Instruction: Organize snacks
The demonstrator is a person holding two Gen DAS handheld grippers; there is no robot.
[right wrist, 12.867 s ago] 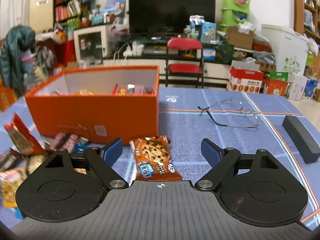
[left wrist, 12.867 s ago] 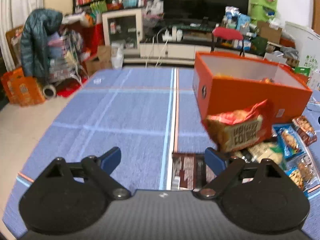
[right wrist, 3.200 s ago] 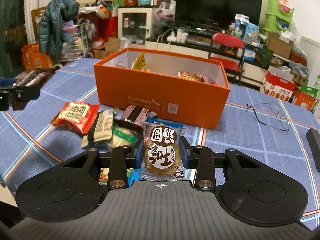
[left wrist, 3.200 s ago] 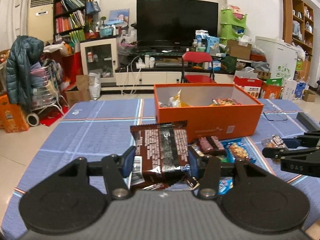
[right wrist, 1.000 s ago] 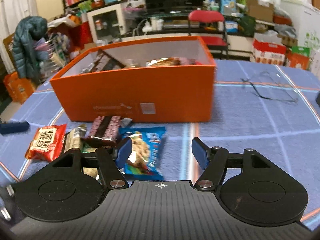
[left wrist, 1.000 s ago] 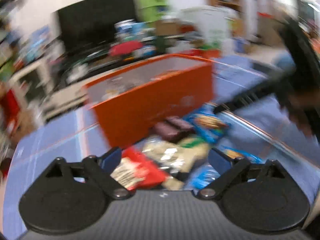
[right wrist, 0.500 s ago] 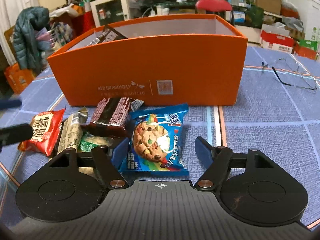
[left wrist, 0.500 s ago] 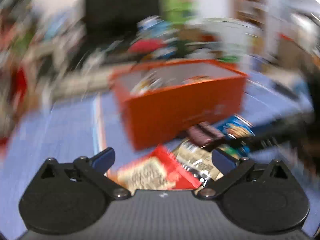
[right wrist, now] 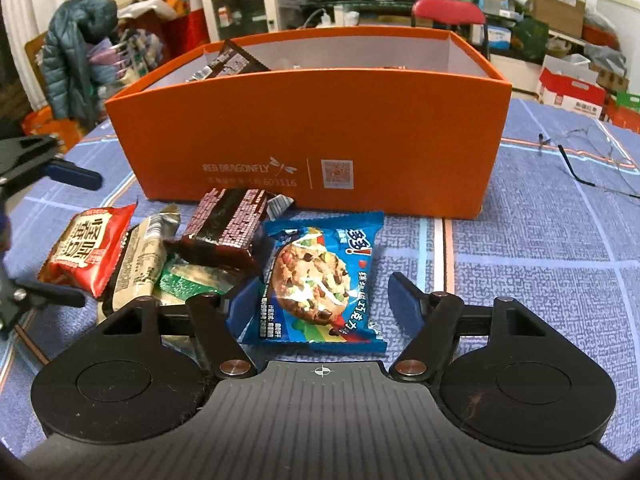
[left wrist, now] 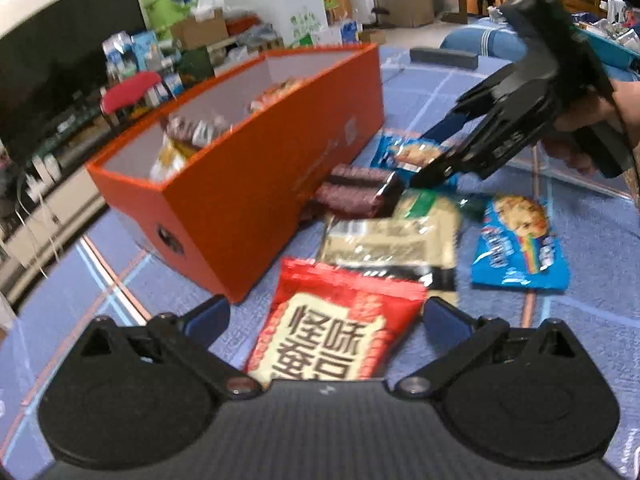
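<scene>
**Inspector:** Start with the largest item.

**Assistant:** A blue checked surface carries an orange box, open at the top, with wrapped snacks inside. In front of its long wall lies a loose cluster of packets.

**Inspector:** Which packets?

**Assistant:** A blue cookie packet, a dark brown wafer packet touching its left edge, a beige and green packet, and a red packet at the far left.

**Inspector:** Grippers?

**Assistant:** The right gripper is released, jaws straddling the blue cookie packet without pressing it. The left gripper is released too, jaws wide either side of the red packet.

**Inspector:** Anything else?

**Assistant:** Spectacles lie right of the box.
</scene>
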